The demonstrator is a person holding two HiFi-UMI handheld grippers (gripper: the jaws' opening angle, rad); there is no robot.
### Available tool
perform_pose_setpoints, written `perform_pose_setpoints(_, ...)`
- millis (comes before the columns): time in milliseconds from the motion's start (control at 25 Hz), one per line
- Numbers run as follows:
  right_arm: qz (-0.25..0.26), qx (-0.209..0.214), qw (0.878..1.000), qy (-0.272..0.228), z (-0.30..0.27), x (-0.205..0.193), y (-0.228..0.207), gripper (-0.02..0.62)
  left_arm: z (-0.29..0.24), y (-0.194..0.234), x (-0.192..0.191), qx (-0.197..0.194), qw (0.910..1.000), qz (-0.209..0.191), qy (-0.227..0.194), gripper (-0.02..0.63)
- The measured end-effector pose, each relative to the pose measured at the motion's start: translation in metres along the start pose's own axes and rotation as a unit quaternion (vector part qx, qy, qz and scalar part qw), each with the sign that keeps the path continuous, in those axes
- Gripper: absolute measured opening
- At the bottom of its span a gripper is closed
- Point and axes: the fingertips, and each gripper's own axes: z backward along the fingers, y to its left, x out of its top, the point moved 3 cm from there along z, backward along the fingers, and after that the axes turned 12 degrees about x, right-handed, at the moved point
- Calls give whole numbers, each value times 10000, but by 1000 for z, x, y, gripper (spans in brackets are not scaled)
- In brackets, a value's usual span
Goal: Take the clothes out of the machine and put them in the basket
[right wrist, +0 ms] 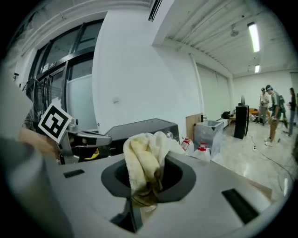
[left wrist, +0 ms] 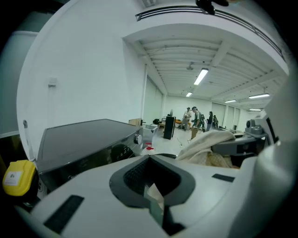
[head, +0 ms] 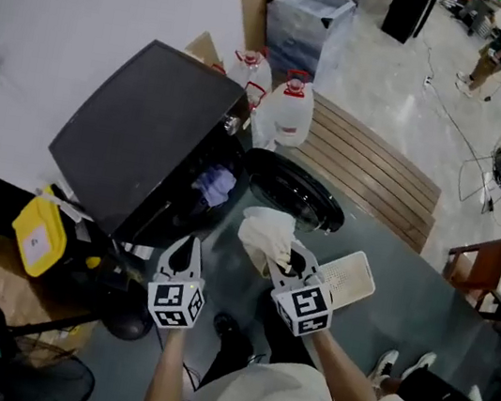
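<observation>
A crumpled cream towelling cloth (right wrist: 142,160) is clamped between the nearly closed fingers of the right gripper (right wrist: 139,194) and bunched above their tips, near the black washing machine (head: 144,125). The left gripper (left wrist: 156,197) is closed on nothing.

No wording can be read anywhere; the white label (head: 33,244) on the yellow canister (head: 48,226), at the left corner of the washing machine (head: 143,134), stays illegible (too small).

Head view looks steeply down from above; both gripper views look nearly level, sharing the washing machine (head: 150,121) close by.
</observation>
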Motion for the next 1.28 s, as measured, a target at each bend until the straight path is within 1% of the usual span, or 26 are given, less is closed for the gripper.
perform_pose_setpoints(120,-149,-347,9993,-59,33,1,-11,87,2,-22,17,-292,9994,-205,-45,18)
perform_pose_setpoints(240,-379,-840,9956,-157,77,-4,-19,87,5,-55,25,-701,9968,-377,-33,18)
perform_pose_setpoints(400,-661,-1513,9858,-310,136,-16,-32,87,2,-114,33,-1335,9890,-636,-39,20)
perform_pose_setpoints(520,-817,-2002,9756,-382,177,-29,-38,87,1,-165,35,-1888,9785,-829,-63,20)
perform_pose_setpoints(720,-1084,-2764,9537,-485,249,-60,-43,87,12,-253,25,-2706,9558,-1146,-56,20)
perform_pose_setpoints(800,-1143,-3050,9443,-462,269,-72,-50,88,11,-281,18,-2975,9473,-1188,-18,18)
perform_pose_setpoints(880,-1215,-3329,9341,-447,279,-81,-59,87,6,-299,11,-3224,9382,-1260,47,18)
perform_pose_setpoints(1000,-1475,-3673,9172,-448,305,-102,-66,88,8,-329,-4,-3530,9245,-1425,189,18)
perform_pose_setpoints(1080,-1621,-3855,9072,-460,324,-116,-72,87,11,-349,-14,-3665,9176,-1515,264,18)
perform_pose_setpoints(1200,-1808,-4060,8949,-414,336,-140,-84,89,3,-370,-30,-3818,9097,-1586,385,18)
perform_pose_setpoints(1280,-1932,-4144,8886,-375,338,-158,-94,87,-6,-381,-40,-3876,9064,-1612,462,18)
